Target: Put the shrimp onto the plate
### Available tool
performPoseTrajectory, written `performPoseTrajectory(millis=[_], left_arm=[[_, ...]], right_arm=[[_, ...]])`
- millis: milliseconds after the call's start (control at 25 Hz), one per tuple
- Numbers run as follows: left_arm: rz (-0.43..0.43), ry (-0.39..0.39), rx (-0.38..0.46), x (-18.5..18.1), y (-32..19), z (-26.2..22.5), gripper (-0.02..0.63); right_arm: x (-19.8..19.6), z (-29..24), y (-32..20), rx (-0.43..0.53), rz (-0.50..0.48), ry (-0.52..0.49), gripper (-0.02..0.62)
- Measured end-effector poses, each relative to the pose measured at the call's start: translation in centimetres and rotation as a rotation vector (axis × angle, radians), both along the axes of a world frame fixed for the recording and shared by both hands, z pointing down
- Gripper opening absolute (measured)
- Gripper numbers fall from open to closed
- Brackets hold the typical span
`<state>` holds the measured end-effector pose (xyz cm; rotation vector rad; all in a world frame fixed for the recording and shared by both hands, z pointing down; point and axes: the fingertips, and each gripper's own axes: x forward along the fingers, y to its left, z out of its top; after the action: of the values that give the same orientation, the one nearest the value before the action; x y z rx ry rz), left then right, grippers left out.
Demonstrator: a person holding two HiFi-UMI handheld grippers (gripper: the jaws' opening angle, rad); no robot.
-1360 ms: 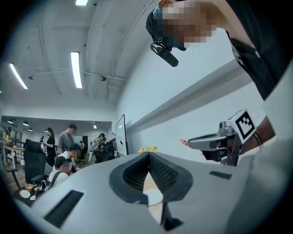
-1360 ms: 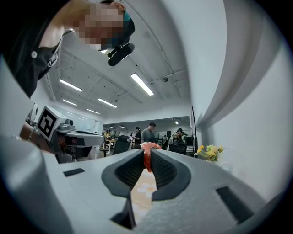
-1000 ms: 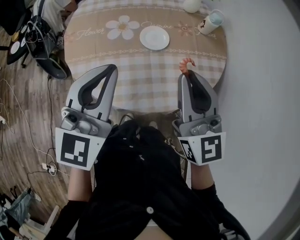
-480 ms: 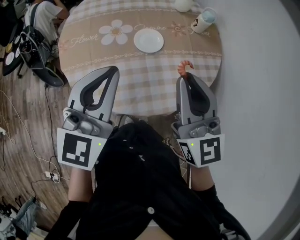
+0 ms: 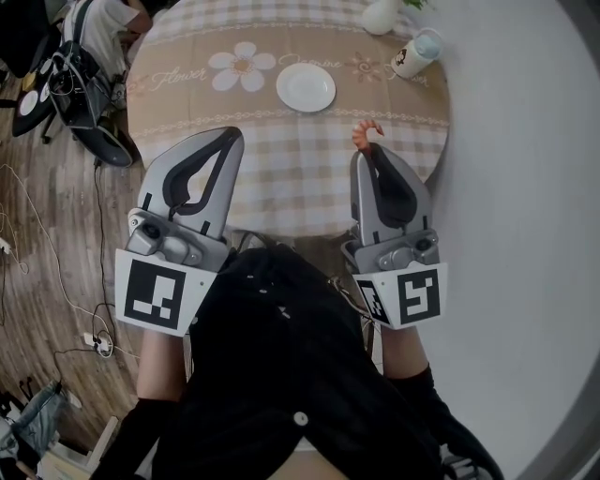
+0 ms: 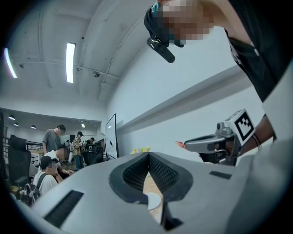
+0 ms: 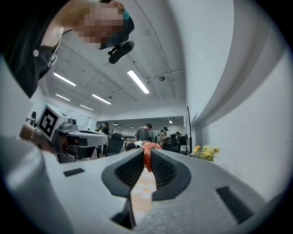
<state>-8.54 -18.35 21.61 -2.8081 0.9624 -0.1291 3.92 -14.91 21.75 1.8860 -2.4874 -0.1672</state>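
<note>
A white plate point(image 5: 306, 86) lies on the round table point(image 5: 281, 178), beside a printed daisy, far ahead of both grippers. My right gripper point(image 5: 367, 153) is shut on an orange shrimp point(image 5: 367, 132), whose curled end sticks out past the tips; the shrimp point(image 7: 147, 157) shows pinched between the jaws in the right gripper view. That gripper hangs over the table's near right part, short of the plate. My left gripper point(image 5: 231, 137) is shut with nothing in it, over the near left edge. Through its closed jaws a bit of the plate point(image 6: 153, 200) shows.
A white cup with a picture point(image 5: 413, 52) and a pale vase point(image 5: 381, 15) stand at the table's far right. A person sits at the far left by a chair point(image 5: 80, 89). Cables run over the wooden floor point(image 5: 56, 272) on the left. A pale wall point(image 5: 525, 234) is on the right.
The view has shifted a little; the table and plate sit slightly lower in the frame than half a second ago. Both grippers keep their hold and spacing.
</note>
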Motion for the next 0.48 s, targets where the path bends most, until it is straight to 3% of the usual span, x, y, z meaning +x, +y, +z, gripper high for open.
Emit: performPoseTrajectory(millis=[480], left_arm=[[-0.061,-0.02,-0.02,-0.29,-0.31,0.82,0.002]], right_arm=[[0.39,0.66,-1.04,-0.009,-0.045,-0.003,0.035]])
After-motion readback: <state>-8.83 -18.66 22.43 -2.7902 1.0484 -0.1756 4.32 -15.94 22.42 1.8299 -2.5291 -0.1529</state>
